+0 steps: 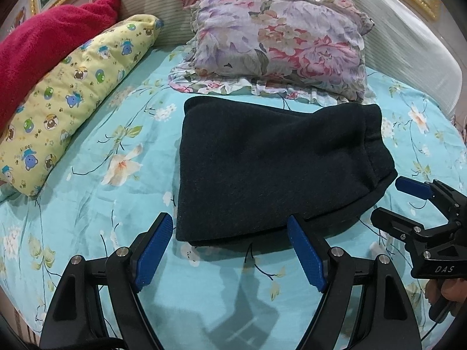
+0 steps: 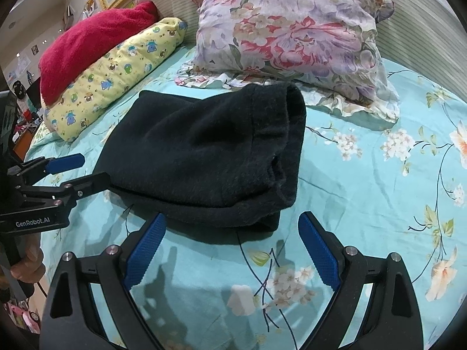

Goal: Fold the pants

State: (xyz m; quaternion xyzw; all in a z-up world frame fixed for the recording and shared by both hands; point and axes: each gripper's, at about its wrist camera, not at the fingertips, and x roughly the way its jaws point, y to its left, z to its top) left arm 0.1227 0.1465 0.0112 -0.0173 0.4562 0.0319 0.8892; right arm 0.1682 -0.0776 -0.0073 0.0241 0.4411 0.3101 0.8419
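Note:
The dark navy pants [image 1: 271, 169] lie folded into a compact rectangle on the turquoise floral bedsheet [image 1: 116, 204], and show in the right wrist view [image 2: 204, 157] too. My left gripper [image 1: 230, 233] is open and empty, just short of the bundle's near edge. My right gripper [image 2: 230, 233] is open and empty, near the bundle's front right corner. Each gripper shows in the other's view: the right one [image 1: 391, 201] beside the bundle's right edge, the left one [image 2: 90, 167] at its left edge.
A floral pillow [image 1: 277, 38] lies behind the pants against the ribbed headboard [image 1: 408, 29]. A yellow cartoon-print pillow [image 1: 73, 102] and a red blanket [image 1: 43, 43] lie at the left. The sheet extends to the right [image 2: 379, 189].

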